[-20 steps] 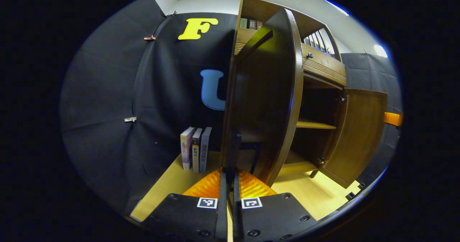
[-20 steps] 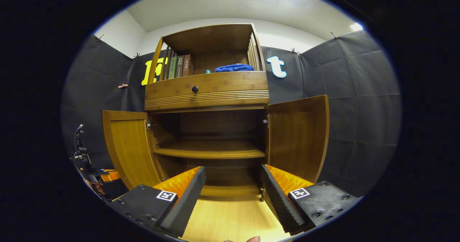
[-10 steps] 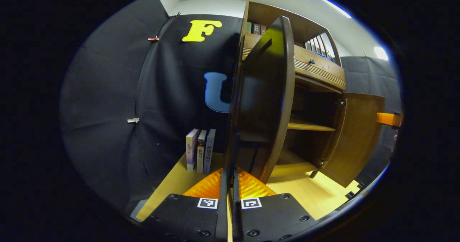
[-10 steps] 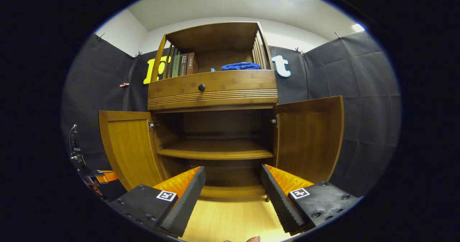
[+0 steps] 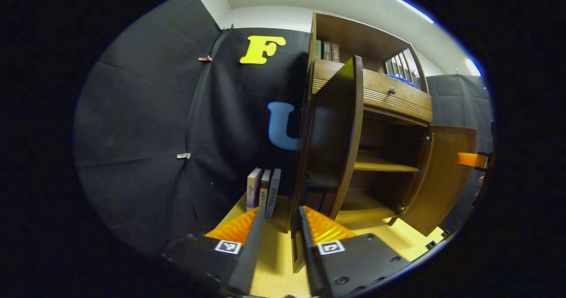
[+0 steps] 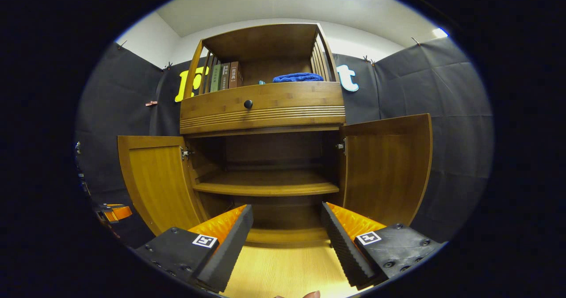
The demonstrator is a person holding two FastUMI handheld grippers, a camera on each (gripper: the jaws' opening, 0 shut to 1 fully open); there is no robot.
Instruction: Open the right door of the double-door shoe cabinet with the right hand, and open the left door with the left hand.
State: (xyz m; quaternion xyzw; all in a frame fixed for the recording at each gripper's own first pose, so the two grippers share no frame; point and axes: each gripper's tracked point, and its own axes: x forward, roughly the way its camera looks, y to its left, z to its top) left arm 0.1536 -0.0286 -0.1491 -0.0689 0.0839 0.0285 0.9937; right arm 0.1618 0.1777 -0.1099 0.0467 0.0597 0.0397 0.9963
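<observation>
Both cabinet doors stand open; both tongs parted and empty.

In the right gripper view the shoe cabinet point(image 6: 261, 156) fills mid-frame: left door point(image 6: 154, 181) swung out at centre left, right door point(image 6: 387, 167) at centre right, dark shelves between. The right tongs point(image 6: 286, 231), bottom centre, are spread wide, holding nothing. In the left gripper view the left tongs point(image 5: 281, 240) at bottom centre are parted, with the left door's lower free edge point(image 5: 349, 134) just ahead of the tips and apparently between no fingers. Judgement: the doors are rigid lacquered wood panels, light on their hinges but smooth, likely slippery. No door handle is discernible; pinch the free vertical edge, far from the hinges.
</observation>
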